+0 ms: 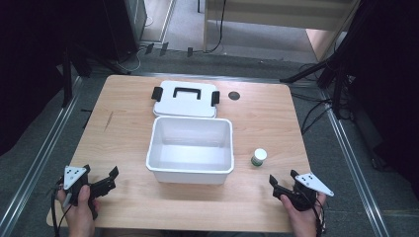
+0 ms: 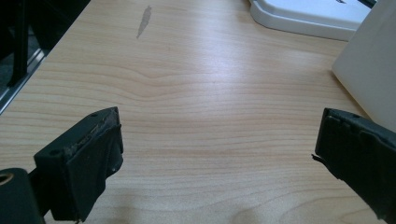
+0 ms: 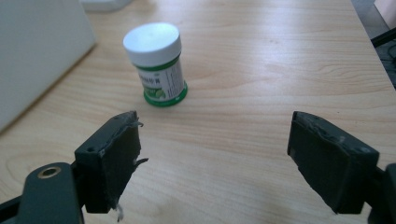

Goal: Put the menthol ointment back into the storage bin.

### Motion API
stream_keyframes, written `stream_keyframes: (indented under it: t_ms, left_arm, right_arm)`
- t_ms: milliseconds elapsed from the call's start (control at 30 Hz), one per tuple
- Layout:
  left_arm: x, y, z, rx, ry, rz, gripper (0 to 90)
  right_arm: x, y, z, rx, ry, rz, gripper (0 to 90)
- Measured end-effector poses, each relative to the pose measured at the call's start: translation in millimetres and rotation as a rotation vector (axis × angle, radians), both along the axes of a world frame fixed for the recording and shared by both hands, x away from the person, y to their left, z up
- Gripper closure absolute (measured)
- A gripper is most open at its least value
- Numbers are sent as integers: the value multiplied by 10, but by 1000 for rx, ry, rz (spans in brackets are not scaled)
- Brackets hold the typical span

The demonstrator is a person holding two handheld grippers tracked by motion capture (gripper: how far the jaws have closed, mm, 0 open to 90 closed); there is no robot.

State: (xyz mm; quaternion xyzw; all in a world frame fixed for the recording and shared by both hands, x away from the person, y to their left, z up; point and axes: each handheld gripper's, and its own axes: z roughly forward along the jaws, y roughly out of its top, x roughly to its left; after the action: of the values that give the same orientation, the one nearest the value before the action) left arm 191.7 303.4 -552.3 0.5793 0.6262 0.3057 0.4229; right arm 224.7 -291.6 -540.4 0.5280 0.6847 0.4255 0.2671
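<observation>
An open white plastic bin (image 1: 190,149) stands in the middle of the wooden table (image 1: 123,128). Its lid (image 1: 185,98), white with a black handle and black clips, lies flat just behind it. A small white-capped bottle with a green label (image 1: 258,157) (image 3: 156,63) stands upright to the right of the bin. My left gripper (image 1: 101,176) (image 2: 215,154) rests open at the front left corner, nothing between its jaws. My right gripper (image 1: 282,177) (image 3: 212,154) is open at the front right, a short way in front of the bottle, jaws empty.
A round dark hole (image 1: 233,95) sits in the tabletop at the back right of the lid. A grey scuff (image 1: 108,120) (image 2: 143,21) marks the wood at the left. Metal rails (image 1: 44,148) run along both table sides; dark stands and cables lie beyond.
</observation>
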Motion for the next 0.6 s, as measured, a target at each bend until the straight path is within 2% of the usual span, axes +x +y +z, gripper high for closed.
stream_keyframes:
  t_ms: [33, 67, 133, 167, 200, 233, 267, 300, 367, 400, 433, 467, 500, 533, 567, 600]
  left_arm:
    - [0, 0, 0, 0, 0, 0, 16]
    - [0, 4, -1, -5, 0, -2, 16]
    - [3, 8, 0, -7, 4, -8, 16]
    - [3, 8, 0, -7, 4, -8, 16]
    - [3, 9, -1, -11, 4, -9, 16]
    - [2, 10, -1, -11, 2, -14, 16]
    - [3, 7, -1, -9, 3, -13, 16]
    - [4, 3, 0, -8, 4, -14, 16]
    - [9, -2, -1, -1, 6, -17, 16]
    - [9, -2, -1, -1, 6, -17, 16]
    - [11, -6, -1, 1, 7, -16, 16]
    - [15, -10, -1, 0, 9, -22, 17]
    - [15, -10, -1, 0, 9, -22, 17]
    - [17, -17, 1, 6, 12, -27, 16]
    - [17, -17, 1, 6, 12, -27, 17]
    - [17, -25, 1, 13, 13, -30, 17]
  right_arm:
    - [0, 0, 0, 0, 0, 0, 178]
    - [10, 11, 5, -29, 33, 36, 194]
    - [25, 19, 26, -72, 64, 59, 199]
    - [25, 19, 26, -72, 64, 59, 199]
    - [34, 21, 46, -88, 85, 67, 210]
    - [56, 18, 74, -101, 128, 67, 215]
    - [79, 8, 97, -84, 166, 87, 221]
    - [127, -6, 132, -65, 240, 122, 238]
    - [163, 5, 147, -88, 297, 138, 237]
    - [192, 26, 158, -131, 334, 149, 242]
    - [192, 26, 158, -131, 334, 149, 242]
    - [256, 74, 180, -219, 416, 169, 222]
    - [256, 74, 180, -219, 416, 169, 222]
    - [322, 134, 232, -299, 485, 189, 226]
    - [322, 134, 232, -299, 485, 189, 226]
    - [395, 198, 324, -344, 550, 214, 237]
